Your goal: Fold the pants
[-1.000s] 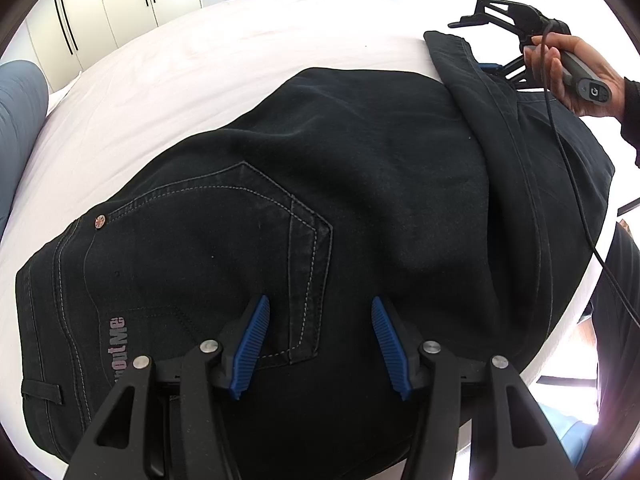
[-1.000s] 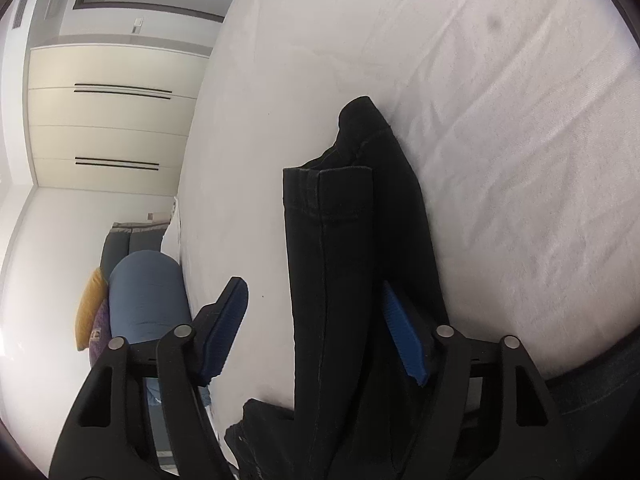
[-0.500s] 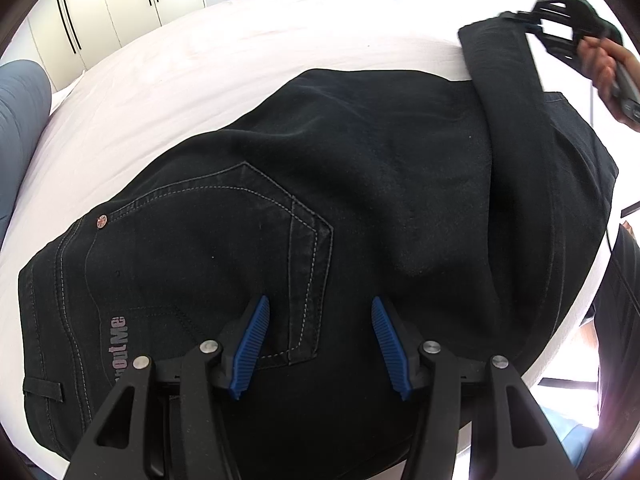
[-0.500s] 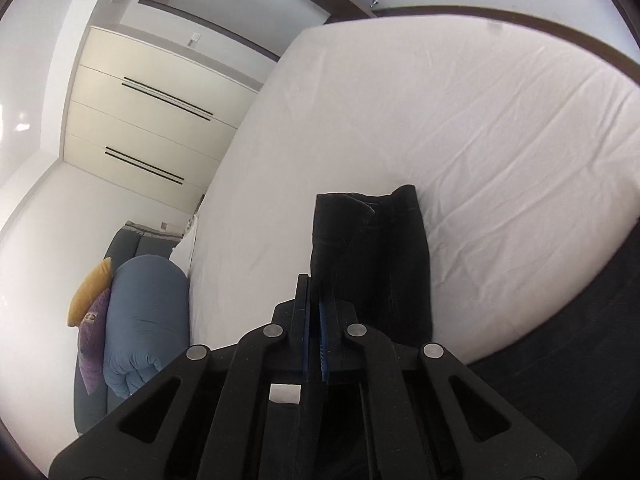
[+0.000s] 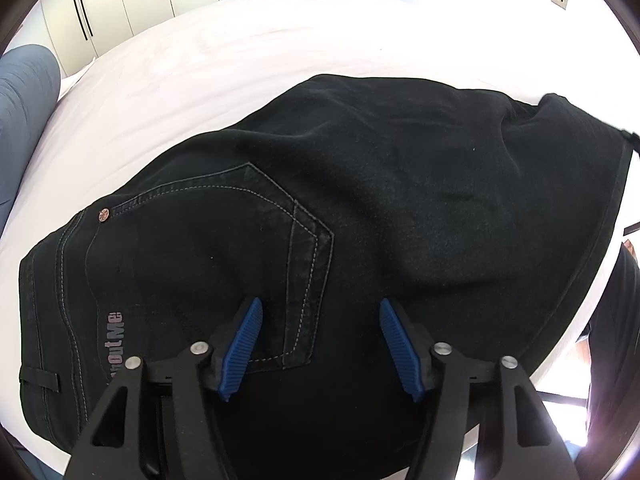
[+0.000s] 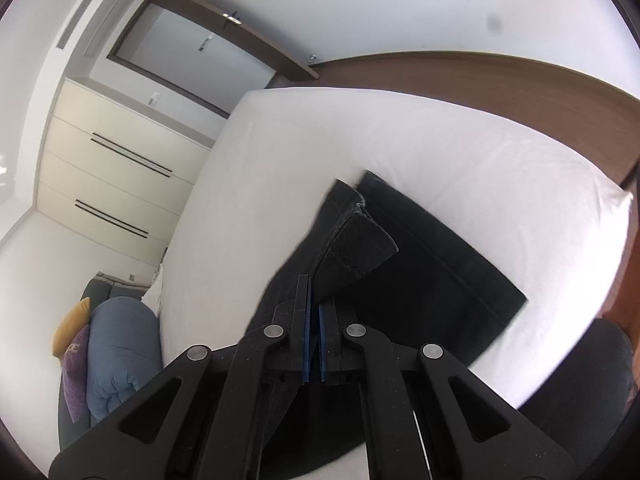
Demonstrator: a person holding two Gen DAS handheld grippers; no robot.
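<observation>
Black pants (image 5: 360, 208) lie on the white bed (image 5: 224, 64), seat side up, back pocket and waistband toward me. My left gripper (image 5: 320, 344) is open just above the pocket's lower edge, holding nothing. In the right wrist view my right gripper (image 6: 314, 316) is shut on the hem end of a pant leg (image 6: 356, 248) and holds it lifted above the bed; the rest of the pants (image 6: 440, 280) lies flat beyond it. The right gripper itself is out of the left wrist view.
White wardrobe doors (image 5: 120, 8) stand beyond the bed. A blue rolled duvet (image 6: 120, 352) with yellow and purple cushions lies at the bed's left. A brown headboard (image 6: 500, 80) runs along the far side.
My right gripper closed on the pant leg's hem and lifted it, carrying it right and out of the left wrist view. The left gripper stayed still and open.
</observation>
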